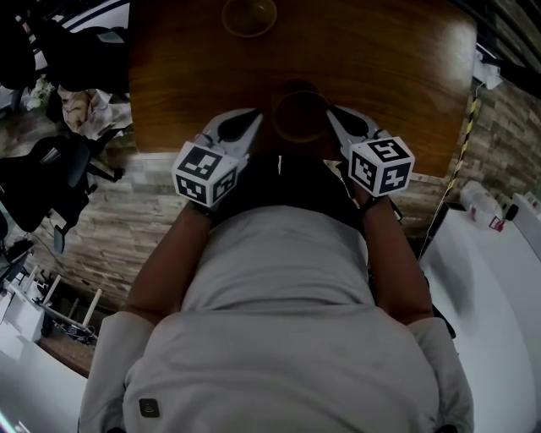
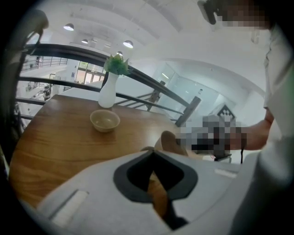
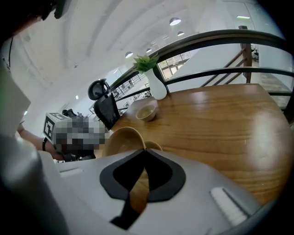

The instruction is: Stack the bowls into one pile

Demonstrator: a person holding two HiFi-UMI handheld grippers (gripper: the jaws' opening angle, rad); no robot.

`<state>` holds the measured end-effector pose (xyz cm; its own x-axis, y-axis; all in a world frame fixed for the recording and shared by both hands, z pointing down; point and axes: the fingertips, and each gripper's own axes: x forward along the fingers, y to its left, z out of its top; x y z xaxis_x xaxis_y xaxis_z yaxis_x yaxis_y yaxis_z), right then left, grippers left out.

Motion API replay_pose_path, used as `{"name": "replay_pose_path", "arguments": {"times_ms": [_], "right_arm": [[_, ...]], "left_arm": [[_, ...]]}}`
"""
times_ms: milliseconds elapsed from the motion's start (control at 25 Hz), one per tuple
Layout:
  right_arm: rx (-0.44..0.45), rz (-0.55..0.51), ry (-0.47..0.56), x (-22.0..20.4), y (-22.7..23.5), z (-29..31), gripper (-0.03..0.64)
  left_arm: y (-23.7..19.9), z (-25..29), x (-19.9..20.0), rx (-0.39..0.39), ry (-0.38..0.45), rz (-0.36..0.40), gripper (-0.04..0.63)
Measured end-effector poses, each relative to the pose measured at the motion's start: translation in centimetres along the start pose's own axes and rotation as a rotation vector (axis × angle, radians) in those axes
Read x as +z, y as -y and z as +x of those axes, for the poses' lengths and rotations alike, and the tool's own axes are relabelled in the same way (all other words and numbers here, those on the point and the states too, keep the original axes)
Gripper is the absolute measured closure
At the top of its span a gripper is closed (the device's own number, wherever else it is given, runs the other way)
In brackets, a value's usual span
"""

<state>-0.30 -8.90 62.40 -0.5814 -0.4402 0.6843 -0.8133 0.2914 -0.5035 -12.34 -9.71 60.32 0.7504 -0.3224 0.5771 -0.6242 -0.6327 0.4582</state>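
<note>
The left tool (image 2: 153, 151) and the right tool (image 3: 144, 149) are each pinched shut on the rim of the near bowl (image 1: 300, 117), at the front edge of the table (image 1: 389, 68).

The tools clamp opposite sides of this brown bowl, and its wall shows in the narrow slit between each pair of jaws. Whether it rests on the wood or hangs just above it, I cannot tell. The paler far bowl (image 1: 248, 15) sits well apart, near a white vase (image 2: 108, 92). The near bowl looks rigid, light and smooth (so probably slippery). The thin rim seems the sensible hold, gripped evenly on both sides to stop the bowl tilting.
</note>
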Motion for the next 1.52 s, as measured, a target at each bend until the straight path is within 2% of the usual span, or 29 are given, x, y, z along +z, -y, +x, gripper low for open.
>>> {"name": "replay_pose_path", "arguments": {"times_ms": [360,440,480,920,1160,1400,1520], "right_arm": [[0.031,0.013,0.000,-0.3,0.2,0.7,0.592],[0.038,0.044,-0.003,-0.5,0.5,1.1,0.409],[0.038,0.056,-0.009,-0.7,0.6,1.3,0.383],[0.054,0.051,-0.024,-1.2,0.2,1.5,0.377],[0.041,0.014,0.003,-0.2,-0.6,0.7,0.445],[0.017,-0.063,0.029,1.9,-2.6,-1.2,0.568],[0.012,-0.097,0.061,3.4,-4.0,-2.3,0.607]], "left_arm": [[0.3,0.5,-0.1,-0.002,-0.003,-0.011,0.591],[0.5,0.6,0.0,-0.002,-0.002,-0.010,0.591],[0.5,0.6,-0.1,-0.001,-0.001,-0.011,0.591],[0.5,0.6,-0.1,0.002,0.001,-0.013,0.591],[0.7,-0.3,1.0,-0.009,0.030,-0.039,0.591],[2.0,-2.2,3.6,-0.014,0.072,0.012,0.591],[2.5,-3.5,5.0,-0.017,0.095,0.040,0.591]]}}
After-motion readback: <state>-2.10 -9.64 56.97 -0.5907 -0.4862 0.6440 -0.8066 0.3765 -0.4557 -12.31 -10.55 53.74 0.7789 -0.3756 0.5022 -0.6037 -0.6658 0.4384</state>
